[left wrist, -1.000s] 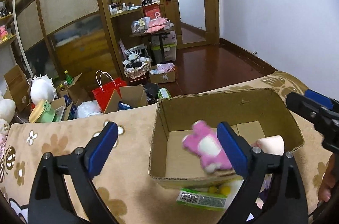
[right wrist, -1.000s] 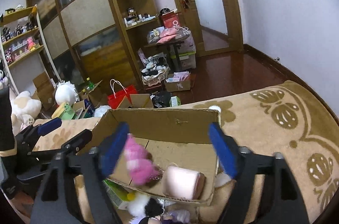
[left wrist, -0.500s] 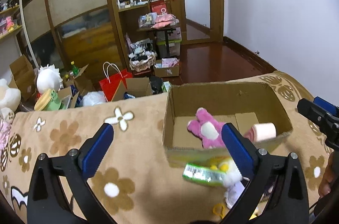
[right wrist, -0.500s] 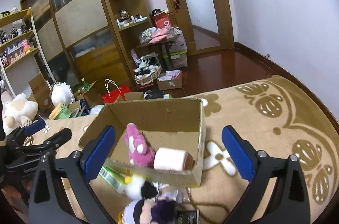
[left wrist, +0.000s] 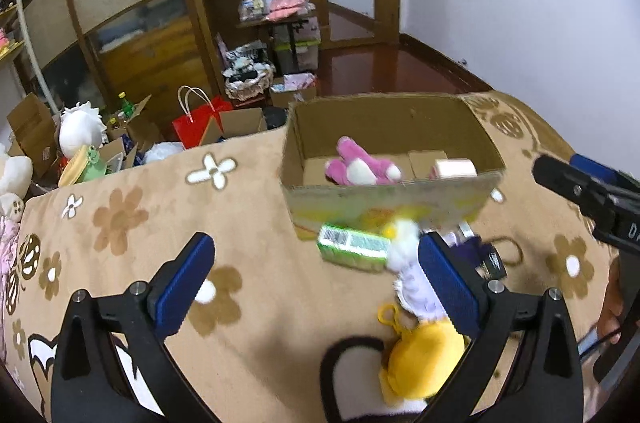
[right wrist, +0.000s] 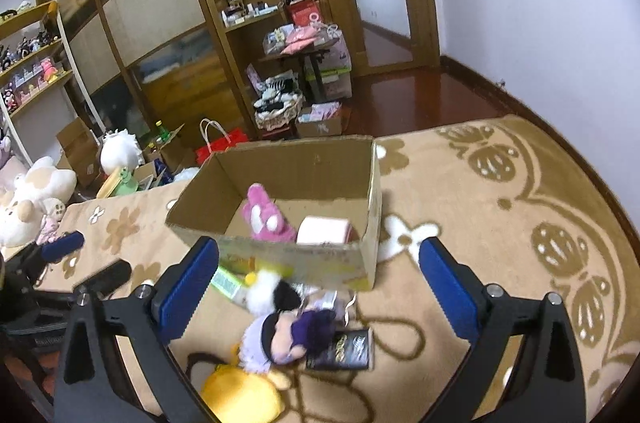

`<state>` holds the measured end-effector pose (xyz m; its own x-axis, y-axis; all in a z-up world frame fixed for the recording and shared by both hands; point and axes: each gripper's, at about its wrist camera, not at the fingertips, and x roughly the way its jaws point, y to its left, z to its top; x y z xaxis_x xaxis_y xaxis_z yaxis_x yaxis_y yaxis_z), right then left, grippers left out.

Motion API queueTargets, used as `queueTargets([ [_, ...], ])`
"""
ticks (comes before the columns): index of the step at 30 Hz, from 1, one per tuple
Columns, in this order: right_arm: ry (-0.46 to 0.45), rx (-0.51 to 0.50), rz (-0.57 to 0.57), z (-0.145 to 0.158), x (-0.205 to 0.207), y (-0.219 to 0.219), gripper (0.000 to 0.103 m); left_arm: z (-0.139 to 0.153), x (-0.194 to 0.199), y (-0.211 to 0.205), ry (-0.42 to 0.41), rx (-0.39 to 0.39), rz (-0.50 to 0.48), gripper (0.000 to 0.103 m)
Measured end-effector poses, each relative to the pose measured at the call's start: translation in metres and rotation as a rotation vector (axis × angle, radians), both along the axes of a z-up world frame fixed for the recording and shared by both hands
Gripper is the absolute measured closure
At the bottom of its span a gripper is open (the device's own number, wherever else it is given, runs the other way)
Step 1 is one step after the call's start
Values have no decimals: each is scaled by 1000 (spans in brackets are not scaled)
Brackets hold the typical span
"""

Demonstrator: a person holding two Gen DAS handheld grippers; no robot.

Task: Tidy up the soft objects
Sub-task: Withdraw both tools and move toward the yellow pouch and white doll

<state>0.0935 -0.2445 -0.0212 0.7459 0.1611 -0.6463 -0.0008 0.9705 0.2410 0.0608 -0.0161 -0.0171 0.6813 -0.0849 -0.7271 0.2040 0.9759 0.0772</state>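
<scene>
A cardboard box (left wrist: 384,195) (right wrist: 280,255) stands on the flowered tan blanket. Inside lie a pink plush (left wrist: 360,169) (right wrist: 264,219) and a pink roll (left wrist: 454,167) (right wrist: 324,229). In front of the box lie a green packet (left wrist: 352,247), a white and purple doll (right wrist: 288,327) (left wrist: 412,287), a yellow plush (left wrist: 424,359) (right wrist: 240,395) and a dark packet (right wrist: 348,347). My left gripper (left wrist: 316,283) is open and empty, above the blanket before the box. My right gripper (right wrist: 316,283) is open and empty, above the doll.
The blanket (left wrist: 120,223) ends at a far edge; beyond it the floor holds a red bag (left wrist: 200,123), open cartons and white plush toys (right wrist: 36,191). Wooden shelves and a door stand at the back. The right gripper shows in the left view (left wrist: 592,191).
Both grippers have pulled back and up from the box. The pink plush, in mid-air a second ago, now lies in the box. The toys in front of the box have come into view.
</scene>
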Motion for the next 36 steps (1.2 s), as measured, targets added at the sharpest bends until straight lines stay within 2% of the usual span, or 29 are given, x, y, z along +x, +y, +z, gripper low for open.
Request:
queueTargets([
  [8,54,-12,19,-11,-14,7,0,-15,-14,-14,26,45,-44,2],
  [18,103,-22,19,-27,-11,8,0,-34,-5,-23,77,88,-72,2],
  [29,188,-11,11,-55,4,6,0,-58,-8,-53,96,141,-179,2],
  [36,246,10,6,-74,12,3,0,-75,-15,-76,93,212,-257,2],
])
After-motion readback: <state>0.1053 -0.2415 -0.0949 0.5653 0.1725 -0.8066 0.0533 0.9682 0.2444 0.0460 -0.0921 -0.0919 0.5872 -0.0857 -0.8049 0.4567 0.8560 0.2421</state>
